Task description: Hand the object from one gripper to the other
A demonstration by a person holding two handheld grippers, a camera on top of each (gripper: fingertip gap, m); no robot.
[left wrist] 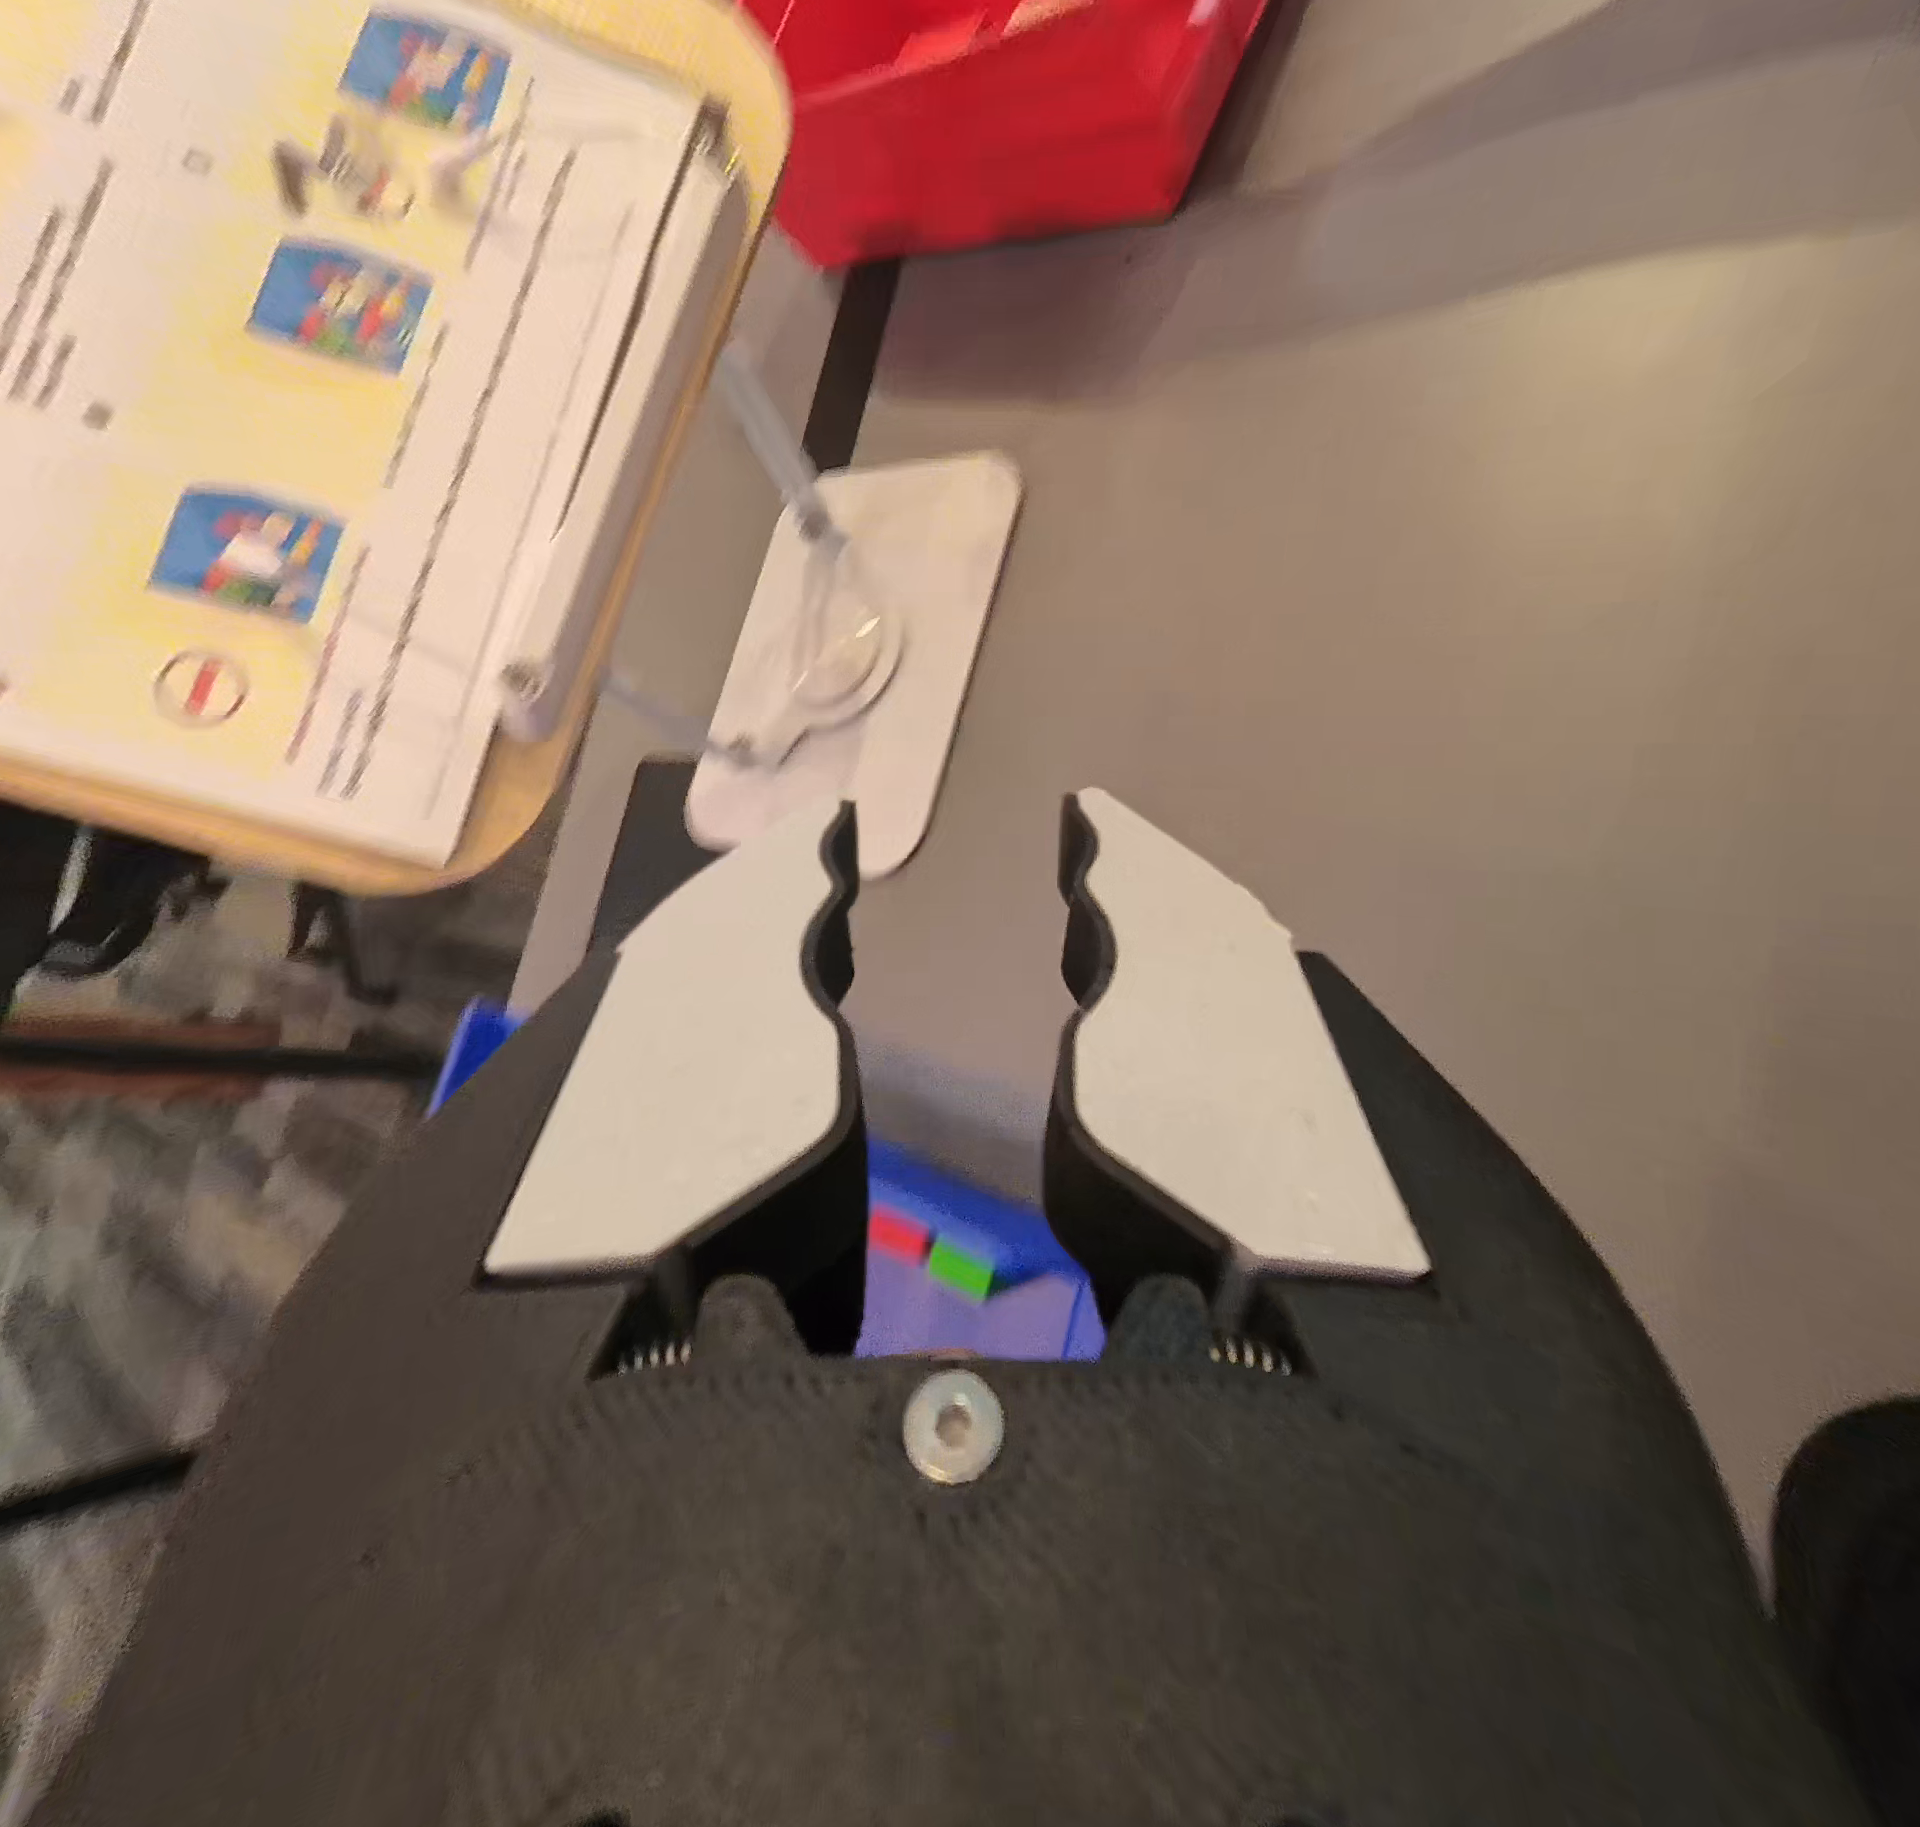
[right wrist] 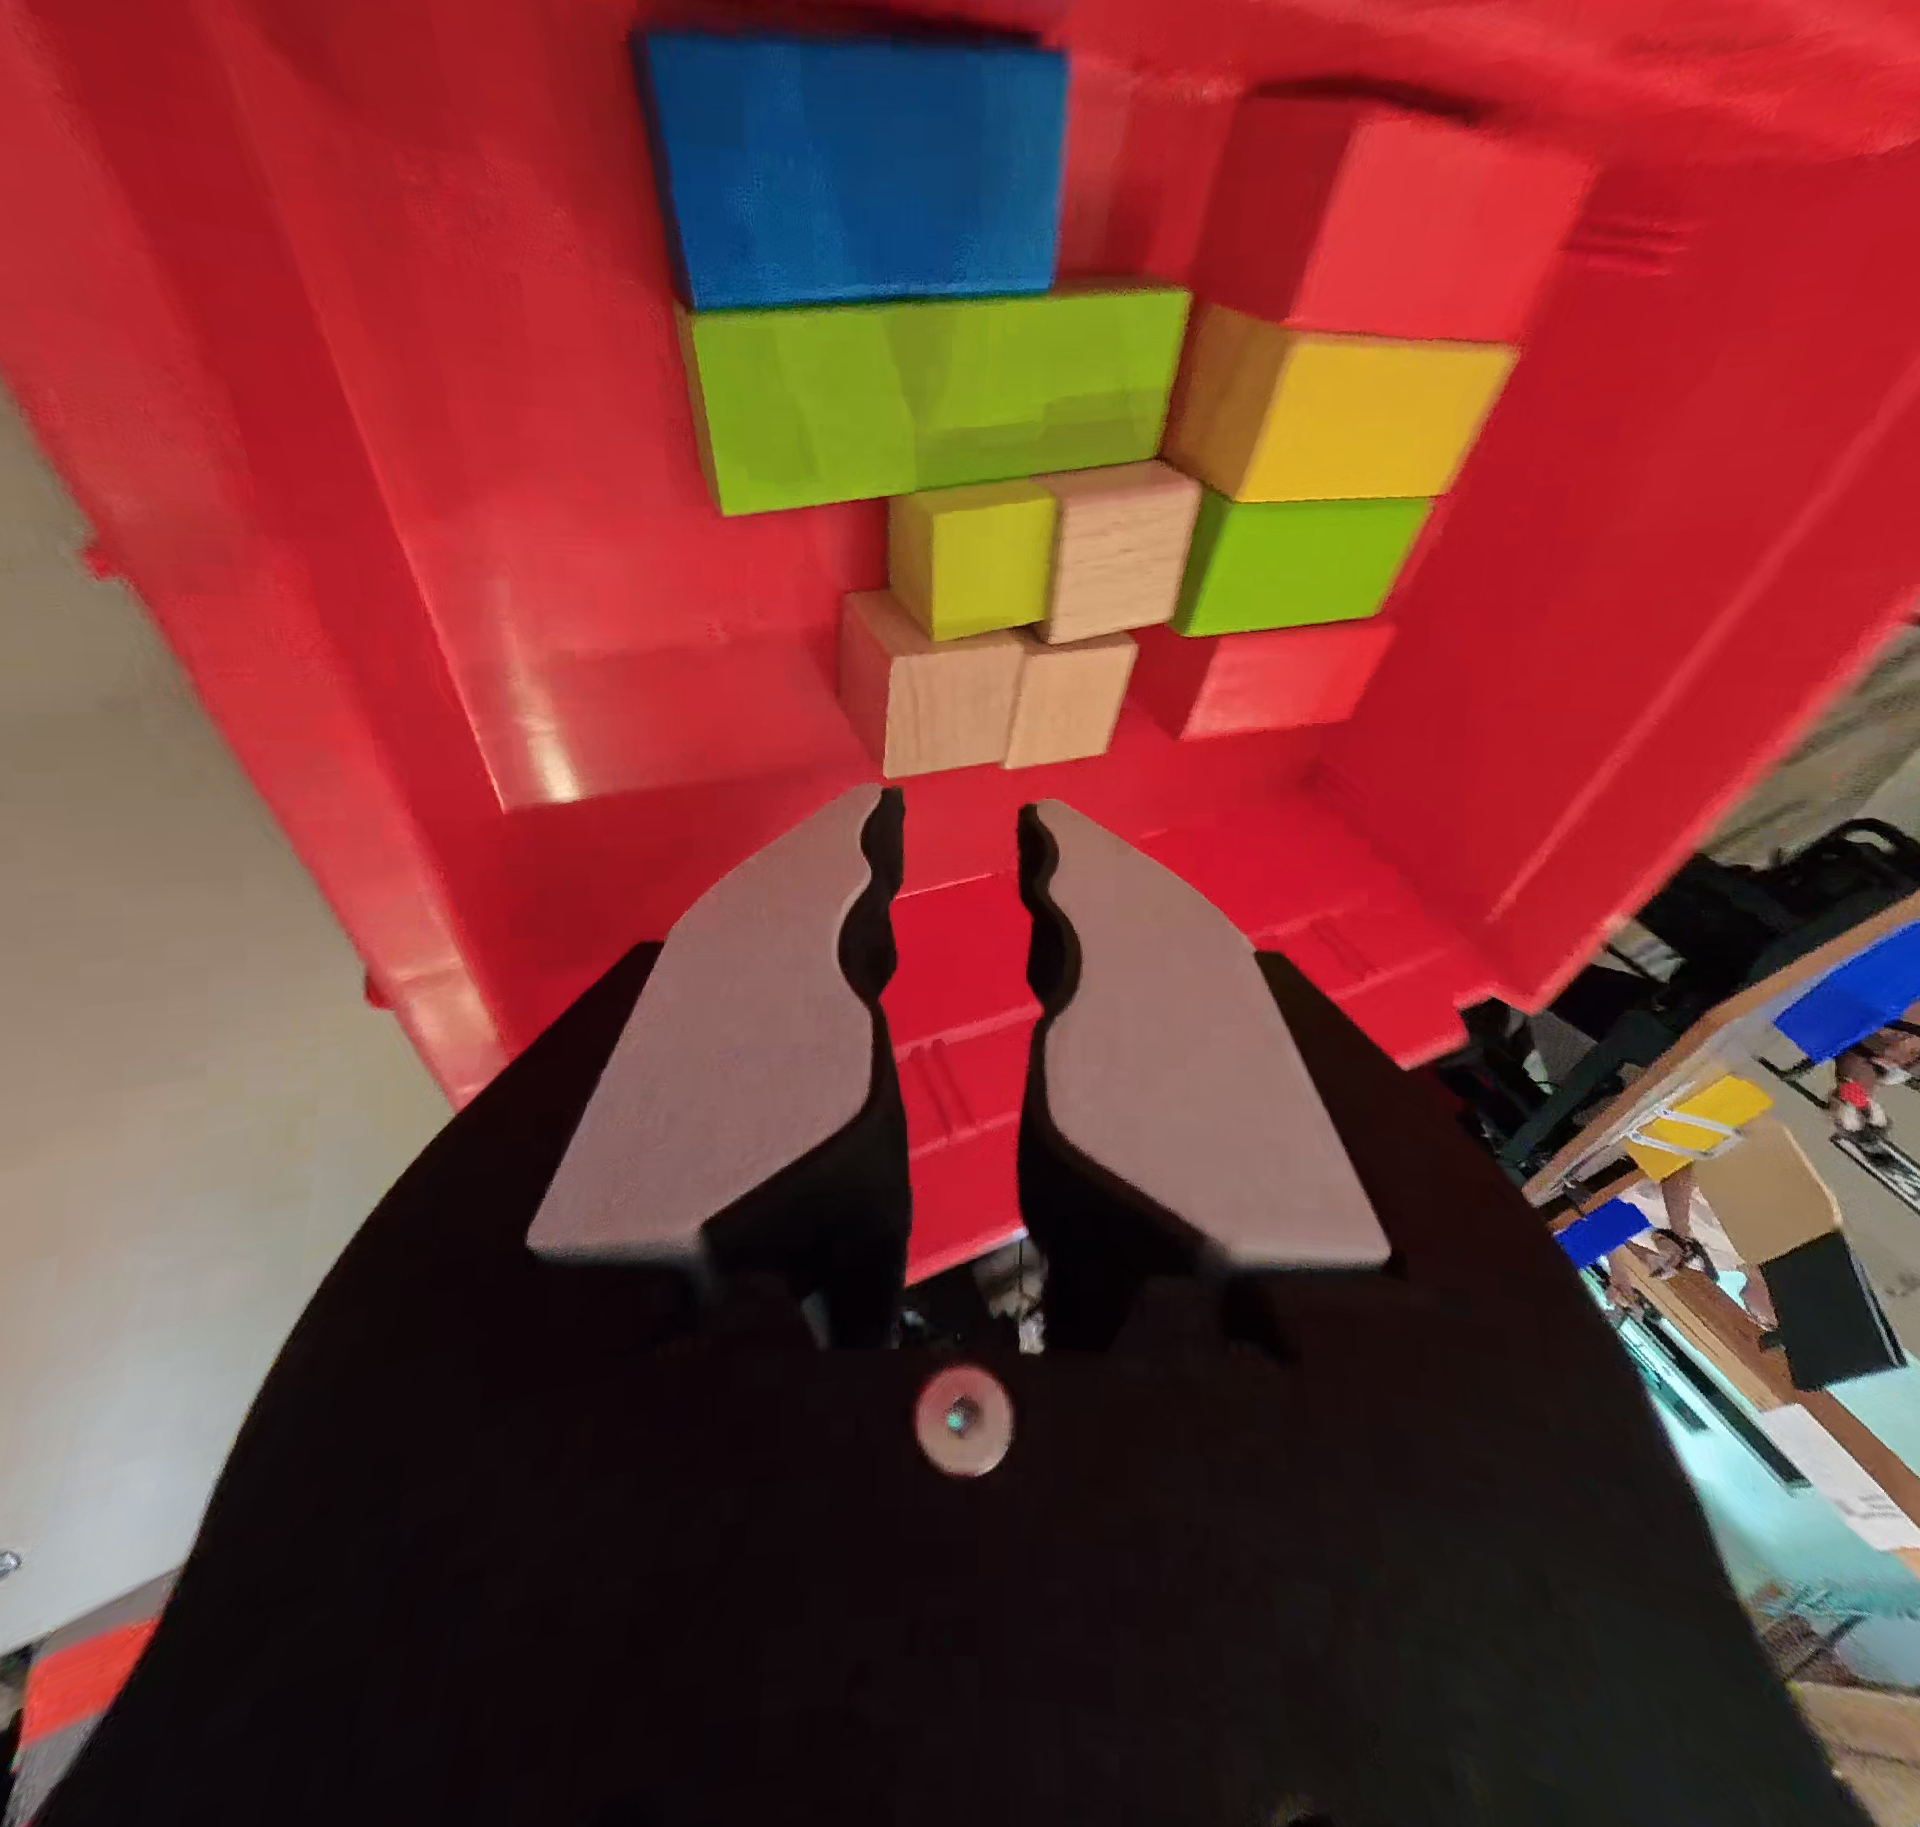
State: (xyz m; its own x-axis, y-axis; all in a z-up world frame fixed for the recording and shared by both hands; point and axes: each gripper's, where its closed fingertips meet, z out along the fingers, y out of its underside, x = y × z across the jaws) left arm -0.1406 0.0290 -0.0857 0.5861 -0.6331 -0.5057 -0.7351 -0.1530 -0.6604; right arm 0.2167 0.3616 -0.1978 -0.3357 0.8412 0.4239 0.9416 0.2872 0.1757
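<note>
My right gripper [right wrist: 958, 813] is open with nothing between its fingers. It hangs over a red bin [right wrist: 312, 375], just short of a cluster of wooden blocks: two plain wood cubes [right wrist: 940, 702], a yellow-green cube [right wrist: 977, 556], a long green block [right wrist: 935, 395], a blue block [right wrist: 862, 167], a yellow block [right wrist: 1351, 416] and red blocks [right wrist: 1423, 219]. My left gripper [left wrist: 958, 816] is open with nothing between its fingers, above a grey table [left wrist: 1455, 686]. Below it a blue bin [left wrist: 987, 1289] holds a red block [left wrist: 899, 1237] and a green block [left wrist: 961, 1268].
In the left wrist view a tan board with printed sheets [left wrist: 312, 375] stands on a clear stand with a white base plate [left wrist: 883, 634]. A red bin [left wrist: 1018, 84] sits at the far table edge. Tables with coloured items [right wrist: 1714, 1102] show at right in the right wrist view. About 50 cm separates my left fingertips from my right.
</note>
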